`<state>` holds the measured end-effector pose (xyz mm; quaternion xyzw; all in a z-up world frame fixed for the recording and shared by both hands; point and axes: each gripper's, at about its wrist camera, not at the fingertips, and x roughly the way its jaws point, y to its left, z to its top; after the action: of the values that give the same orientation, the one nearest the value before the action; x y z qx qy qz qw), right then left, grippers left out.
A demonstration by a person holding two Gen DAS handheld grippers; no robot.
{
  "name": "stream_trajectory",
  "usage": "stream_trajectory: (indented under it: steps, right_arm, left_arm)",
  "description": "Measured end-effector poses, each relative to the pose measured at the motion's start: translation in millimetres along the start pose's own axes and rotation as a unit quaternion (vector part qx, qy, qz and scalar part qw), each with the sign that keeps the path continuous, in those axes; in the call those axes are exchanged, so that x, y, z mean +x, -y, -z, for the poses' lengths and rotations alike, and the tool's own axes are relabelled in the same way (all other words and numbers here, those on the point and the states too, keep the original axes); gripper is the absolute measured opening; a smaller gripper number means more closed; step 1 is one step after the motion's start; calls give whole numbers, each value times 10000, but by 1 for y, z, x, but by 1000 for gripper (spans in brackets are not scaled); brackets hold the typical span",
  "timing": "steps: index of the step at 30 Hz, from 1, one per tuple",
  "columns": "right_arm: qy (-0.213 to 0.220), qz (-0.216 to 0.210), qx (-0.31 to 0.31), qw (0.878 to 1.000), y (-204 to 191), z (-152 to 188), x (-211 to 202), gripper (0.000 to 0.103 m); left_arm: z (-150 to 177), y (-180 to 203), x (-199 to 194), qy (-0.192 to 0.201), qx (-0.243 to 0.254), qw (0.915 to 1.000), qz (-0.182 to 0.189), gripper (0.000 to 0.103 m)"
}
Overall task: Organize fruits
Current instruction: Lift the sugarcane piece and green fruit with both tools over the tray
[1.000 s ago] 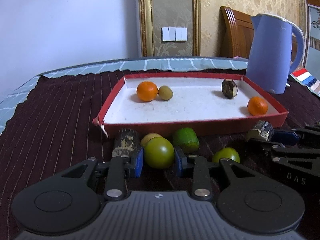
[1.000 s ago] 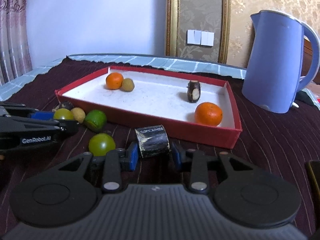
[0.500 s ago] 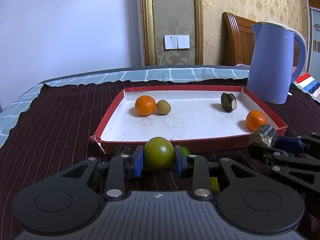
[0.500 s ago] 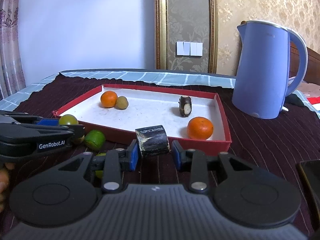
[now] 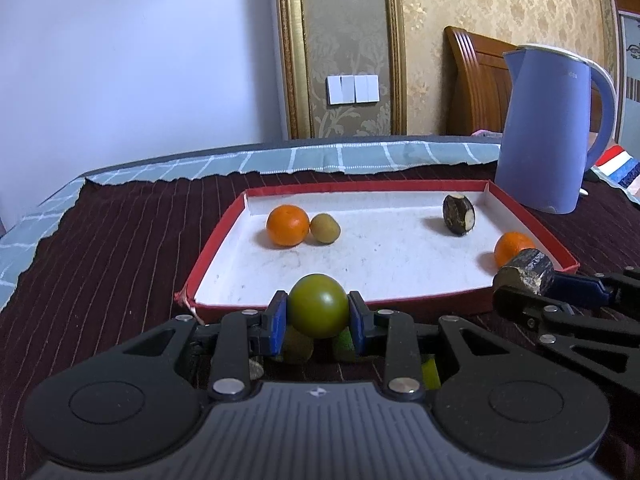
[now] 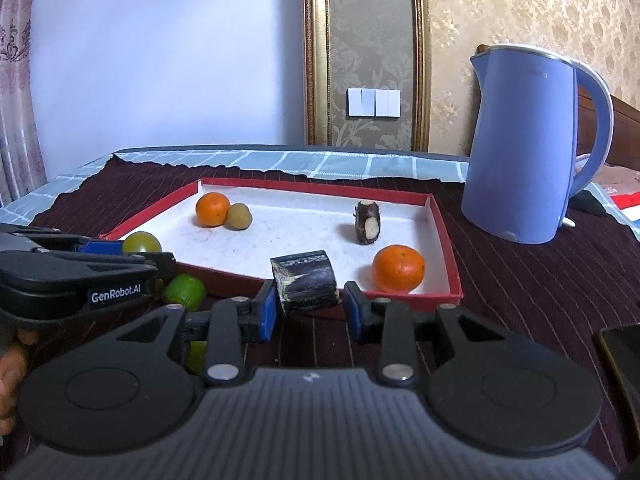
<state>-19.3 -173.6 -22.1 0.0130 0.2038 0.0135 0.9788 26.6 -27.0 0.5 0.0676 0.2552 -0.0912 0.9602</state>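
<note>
The left tongs (image 5: 318,312) are clenched on a round green fruit (image 5: 318,305), its blue pads pressing both sides, and hold it just in front of the near red wall of the tray (image 5: 224,240). The right tongs (image 6: 310,308) grip a short dark cane piece (image 6: 306,282) with a pale cut end, the left pad against that end and the right pad at its other side, also at the tray's near wall; from the left wrist view this piece (image 5: 526,270) sits at the tray's near right corner. Under and just in front of the tray, on the dark striped cloth (image 6: 520,280), lies a bright green lime (image 6: 185,292), with more green and yellowish fruit half hidden beneath the left tongs. Inside the tray, on its white floor, an orange (image 5: 287,225) touches a small yellow-brown fruit (image 5: 325,228) near the far left corner; another dark cane piece (image 5: 458,214) stands toward the far right, and a second orange (image 6: 398,269) rests by the near right corner. Beyond the tray's right side stands a blue kettle (image 6: 528,144), close to the tray but apart from it. A fingertip of the person's hand (image 6: 8,380) shows at the left edge of the right wrist view.
</note>
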Motion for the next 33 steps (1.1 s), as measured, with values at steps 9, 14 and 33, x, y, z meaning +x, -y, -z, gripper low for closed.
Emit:
stream_trajectory:
  steps: [9,14,33]
  right_arm:
    - [59,54,74,9999,3,-9,9,33]
    - [74,58,100,9999,5,-11,13,33]
    - [68,132,188,9997,9,-13,25,33]
  left_arm:
    - [-13,4,11,104,159,9998,-51,31]
    - [-22,5,18,211,199,9995,-93,31]
    - [-23,4,41,297,181,9992,-192,31]
